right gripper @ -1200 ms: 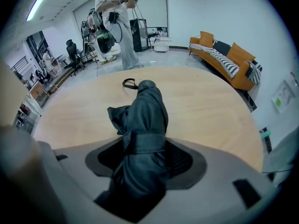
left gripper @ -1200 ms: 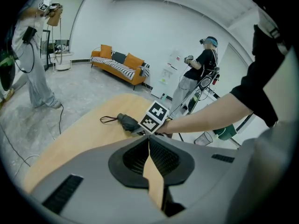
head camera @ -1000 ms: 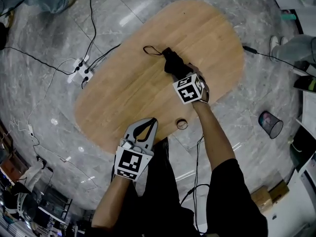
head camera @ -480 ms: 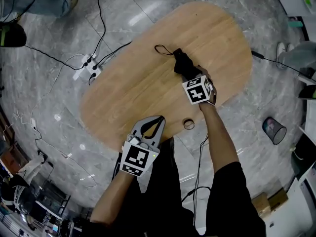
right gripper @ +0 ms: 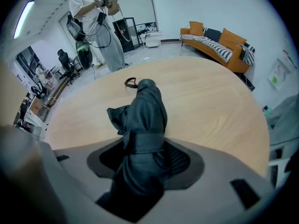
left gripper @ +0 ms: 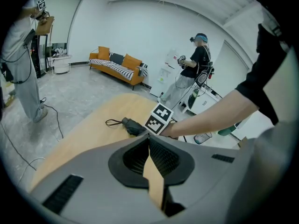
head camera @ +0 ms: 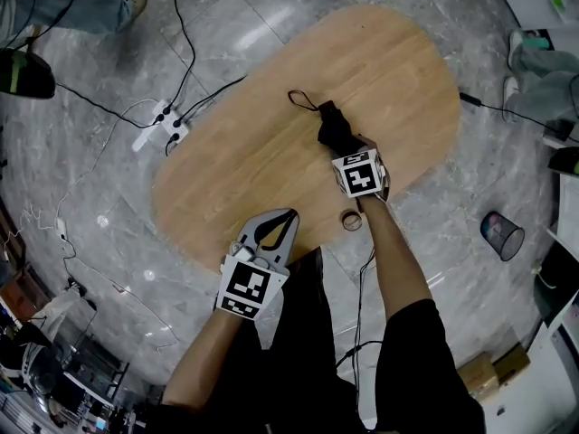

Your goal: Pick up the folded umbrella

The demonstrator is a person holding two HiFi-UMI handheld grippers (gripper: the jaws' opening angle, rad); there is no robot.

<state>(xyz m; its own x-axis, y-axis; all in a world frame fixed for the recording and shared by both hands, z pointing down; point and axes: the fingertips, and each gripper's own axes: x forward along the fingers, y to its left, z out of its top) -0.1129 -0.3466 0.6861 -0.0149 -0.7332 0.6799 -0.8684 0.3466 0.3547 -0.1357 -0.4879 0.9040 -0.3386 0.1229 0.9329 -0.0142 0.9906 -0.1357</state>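
Right gripper (head camera: 355, 163): points steeply down over the oval wooden table (head camera: 244, 152), on the side of the top near the operator. Its jaws have just been closing, and the folded umbrella (right gripper: 145, 115) stands between them. In the right gripper view I read both pads pressed against the dark fabric bundle, just behind its closure band (right gripper: 142, 141). So it is clamped on the umbrella, with the jaws held wide by the umbrella's bulk.

Umbrella position: lies lengthwise away from the right gripper, toward the table's middle. The handle end and its wrist strap (right gripper: 131, 82) are at the far end, and the strap loop lies on the wood. I cannot tell whether the gripped end has left the surface.

Left gripper (left gripper: 148, 138): fingers together, tips touching, nothing between them. It hangs at the table's near edge, well apart from the umbrella, angled down toward the top.

Surroundings:
- A small ring-shaped item (head camera: 351, 220) sits by the near table edge, just beside the right forearm. I cannot identify it.
- A power strip (head camera: 156, 130) with cables lies on the marble floor (head camera: 90, 179) off the table's left side.
- A wastebasket (head camera: 500, 233) stands on the floor to the right.
- An orange sofa (left gripper: 117, 66) stands against the far wall.
- A person (right gripper: 96, 22) stands beyond the table.
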